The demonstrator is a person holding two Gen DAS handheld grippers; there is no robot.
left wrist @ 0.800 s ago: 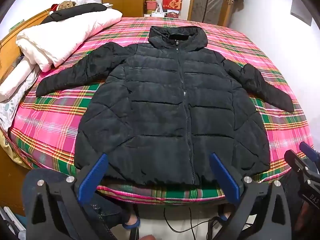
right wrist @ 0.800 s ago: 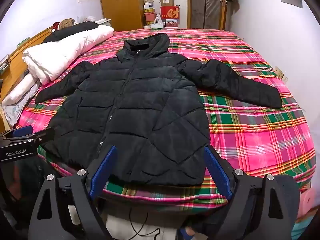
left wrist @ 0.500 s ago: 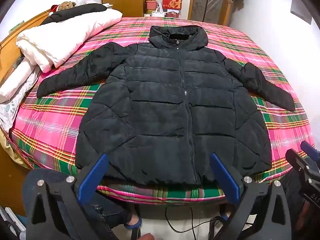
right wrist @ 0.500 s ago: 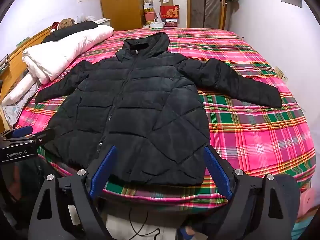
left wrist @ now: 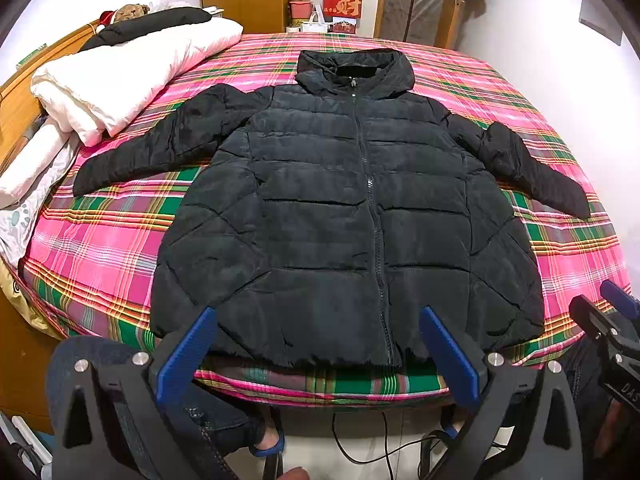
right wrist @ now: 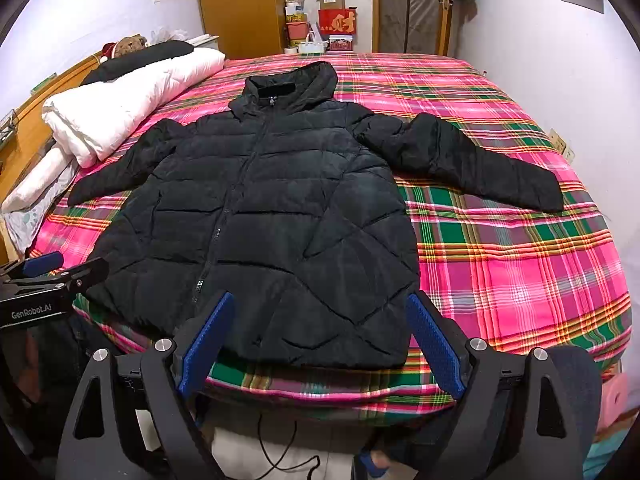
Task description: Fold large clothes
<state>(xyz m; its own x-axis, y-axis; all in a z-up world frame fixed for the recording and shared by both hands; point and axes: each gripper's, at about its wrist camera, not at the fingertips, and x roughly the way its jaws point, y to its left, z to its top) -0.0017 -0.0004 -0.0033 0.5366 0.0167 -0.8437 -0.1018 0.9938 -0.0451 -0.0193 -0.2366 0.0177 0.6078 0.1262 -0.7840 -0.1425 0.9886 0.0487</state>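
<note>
From the left wrist, a black puffer jacket (left wrist: 352,216) is seen spread flat, zipped, on the plaid bed (left wrist: 100,248) — sleeves out; the left gripper (left wrist: 318,354) is held wide open, empty, seemingly short of the hem. From the right wrist, the right gripper (right wrist: 320,338) is likewise spread and empty — near the hem.

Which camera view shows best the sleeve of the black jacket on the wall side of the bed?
The right wrist view: the sleeve lies there large and whole, from shoulder to cuff. The left wrist view shows the same sleeve smaller, squeezed toward the picture's edge.
</note>
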